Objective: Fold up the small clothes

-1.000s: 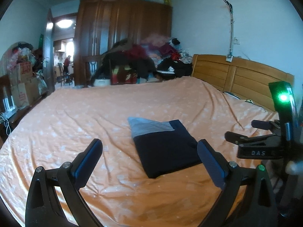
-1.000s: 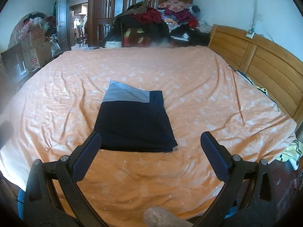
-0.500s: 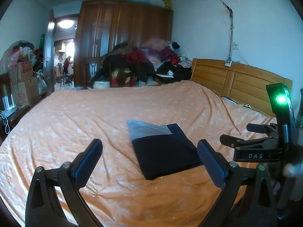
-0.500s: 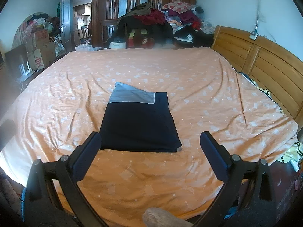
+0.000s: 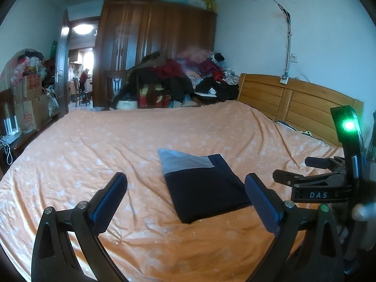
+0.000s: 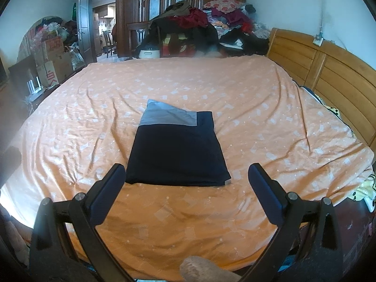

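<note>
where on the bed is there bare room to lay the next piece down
Bare orange bedspread lies between the folded dark garment and the wooden headboard, and left of the garment toward the boxes. The clothes pile crowds the far edge.

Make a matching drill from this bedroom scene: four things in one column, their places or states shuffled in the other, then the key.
1. folded navy garment with a grey band
2. wooden headboard
3. heap of mixed clothes
4. left gripper

A. piled at the far side of the bed
B. open, holding nothing
C. along the bed's right edge
D. lying flat on the orange bedspread

Pairs: 1-D, 2-C, 3-A, 4-B
</note>
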Demonstrator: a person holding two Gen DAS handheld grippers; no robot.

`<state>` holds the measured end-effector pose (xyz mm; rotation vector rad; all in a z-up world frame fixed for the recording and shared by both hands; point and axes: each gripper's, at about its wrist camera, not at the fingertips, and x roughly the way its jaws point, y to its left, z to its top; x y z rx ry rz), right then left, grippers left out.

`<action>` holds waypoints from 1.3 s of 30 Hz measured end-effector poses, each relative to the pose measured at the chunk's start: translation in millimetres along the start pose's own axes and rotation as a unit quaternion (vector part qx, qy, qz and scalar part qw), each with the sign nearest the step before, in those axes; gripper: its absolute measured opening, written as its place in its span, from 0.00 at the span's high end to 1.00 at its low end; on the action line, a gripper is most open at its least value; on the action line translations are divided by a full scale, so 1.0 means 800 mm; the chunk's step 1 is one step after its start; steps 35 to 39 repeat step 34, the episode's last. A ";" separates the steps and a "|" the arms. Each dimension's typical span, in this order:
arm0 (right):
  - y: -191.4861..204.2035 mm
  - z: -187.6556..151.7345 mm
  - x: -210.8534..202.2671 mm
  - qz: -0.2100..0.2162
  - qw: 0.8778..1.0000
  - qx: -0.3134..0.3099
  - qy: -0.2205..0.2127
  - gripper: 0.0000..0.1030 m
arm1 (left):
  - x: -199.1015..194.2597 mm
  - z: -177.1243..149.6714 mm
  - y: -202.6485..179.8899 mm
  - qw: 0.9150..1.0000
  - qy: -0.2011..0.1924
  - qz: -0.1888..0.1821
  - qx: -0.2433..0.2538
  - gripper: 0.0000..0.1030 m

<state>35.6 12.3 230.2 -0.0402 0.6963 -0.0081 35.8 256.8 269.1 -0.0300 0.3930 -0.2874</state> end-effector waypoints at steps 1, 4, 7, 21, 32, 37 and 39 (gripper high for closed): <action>0.000 0.000 0.000 0.002 1.000 0.000 0.000 0.01 | -0.001 0.000 0.000 1.000 -0.001 0.000 0.000 0.02; 0.001 0.000 -0.005 0.000 1.000 -0.003 -0.007 0.00 | -0.001 0.001 0.000 1.000 -0.002 0.001 0.000 0.02; 0.002 0.005 -0.016 -0.009 0.999 -0.009 -0.029 0.00 | -0.002 0.002 0.000 1.000 -0.004 0.000 0.001 0.02; 0.008 0.018 -0.033 -0.055 0.995 -0.024 -0.077 0.00 | -0.010 0.008 -0.007 1.000 -0.019 0.001 -0.002 0.02; 0.012 -0.002 -0.022 -0.021 0.999 -0.012 -0.037 0.00 | -0.011 0.004 -0.013 1.000 -0.012 0.004 0.001 0.02; 0.014 -0.005 -0.020 -0.020 0.999 -0.016 -0.033 0.00 | -0.011 0.003 -0.014 1.000 -0.010 0.003 0.000 0.02; 0.014 -0.005 -0.020 -0.020 0.999 -0.016 -0.033 0.00 | -0.011 0.003 -0.014 1.000 -0.010 0.003 0.000 0.02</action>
